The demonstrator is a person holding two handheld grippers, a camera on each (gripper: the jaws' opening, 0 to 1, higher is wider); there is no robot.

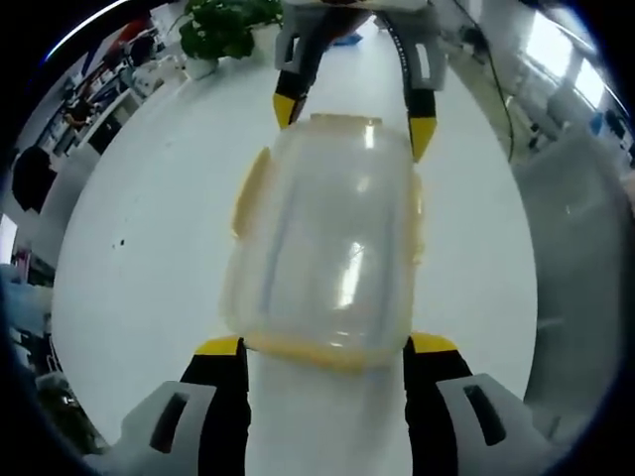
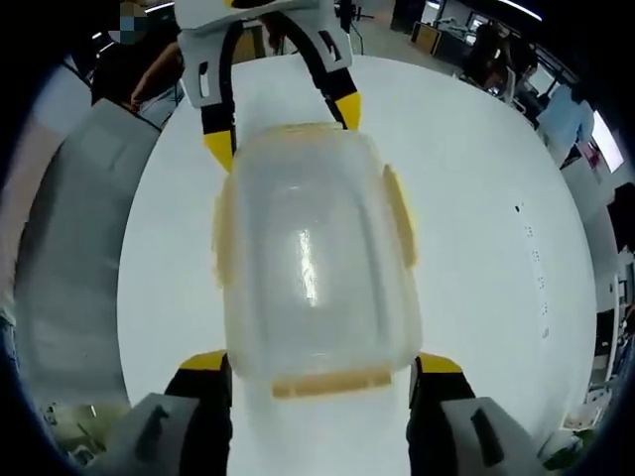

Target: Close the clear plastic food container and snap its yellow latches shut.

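One clear plastic container [image 1: 322,238] sits on the round white table [image 1: 149,258], lid on, nothing visible inside; walls are cloudy and glossy with rounded corners, pale yellow latches [image 2: 400,214] along its sides and ends. It lies lengthwise between the two tongs, which face each other from opposite ends. Left gripper [image 1: 322,349] jaws spread wide, yellow tips either side of the near end, can't tell if they touch. Right gripper [image 2: 322,365] same story at the other end: jaws wide, straddling the end latch [image 2: 332,381]. Each tong's black arms with yellow tips show at the top of the other's view. Around: a potted plant [image 1: 220,30] at the far table edge, a grey chair back [image 2: 79,218] beside the table, office desks and people further off, nothing on the table blocking the box
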